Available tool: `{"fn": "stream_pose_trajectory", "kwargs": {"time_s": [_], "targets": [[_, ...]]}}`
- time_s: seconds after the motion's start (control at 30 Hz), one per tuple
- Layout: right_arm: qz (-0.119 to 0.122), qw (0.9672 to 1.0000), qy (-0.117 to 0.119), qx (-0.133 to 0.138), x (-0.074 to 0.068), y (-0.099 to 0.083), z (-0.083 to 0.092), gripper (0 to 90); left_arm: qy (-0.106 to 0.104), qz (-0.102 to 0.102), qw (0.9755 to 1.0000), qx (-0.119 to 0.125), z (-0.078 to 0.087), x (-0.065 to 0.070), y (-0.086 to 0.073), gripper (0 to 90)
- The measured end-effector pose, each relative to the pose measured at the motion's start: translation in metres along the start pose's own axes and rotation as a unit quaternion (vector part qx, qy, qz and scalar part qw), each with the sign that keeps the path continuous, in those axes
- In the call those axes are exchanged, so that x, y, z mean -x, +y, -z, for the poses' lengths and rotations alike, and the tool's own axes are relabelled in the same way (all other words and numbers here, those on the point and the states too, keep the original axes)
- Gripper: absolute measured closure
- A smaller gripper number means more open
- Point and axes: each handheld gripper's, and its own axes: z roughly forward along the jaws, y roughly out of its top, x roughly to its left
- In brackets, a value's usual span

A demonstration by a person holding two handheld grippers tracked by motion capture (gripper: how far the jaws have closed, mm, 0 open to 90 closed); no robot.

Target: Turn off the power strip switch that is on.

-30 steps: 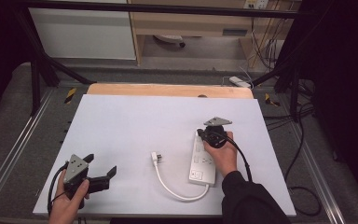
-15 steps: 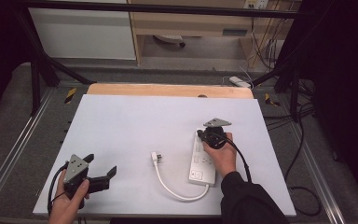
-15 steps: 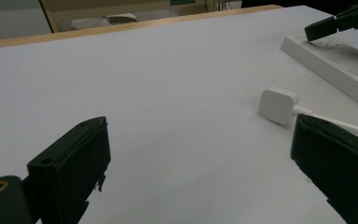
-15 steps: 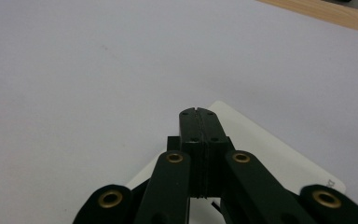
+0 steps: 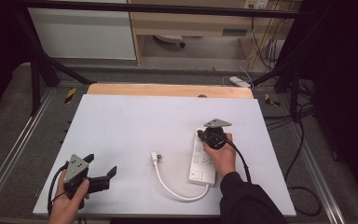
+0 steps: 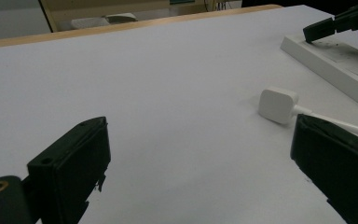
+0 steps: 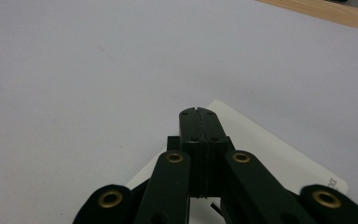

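A white power strip lies right of centre on the white table top. Its white cable curls forward and left to a white plug lying loose on the table. My right gripper is shut with nothing between its jaws, its tips down at the strip's far end. In the right gripper view the shut jaws rest over the strip's corner. My left gripper stands open at the front left, empty. Its view shows the plug beyond the right jaw and the strip farther off.
A wooden edge borders the table's far side. Metal frame rails run along both sides. Dark cables hang off to the right. Another white power strip lies on the floor behind the table.
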Motion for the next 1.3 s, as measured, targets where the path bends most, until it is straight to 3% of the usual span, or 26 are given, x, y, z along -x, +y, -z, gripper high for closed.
{"fn": "stream_pose_trajectory", "kwargs": {"time_s": [1.3], "targets": [[-0.005,0.9999,0.001,0.014,0.0007,-0.0034,-0.0013,90.0,0.001,0.001,1.0,0.0,0.0002,-0.0001,0.0,4.6]]}}
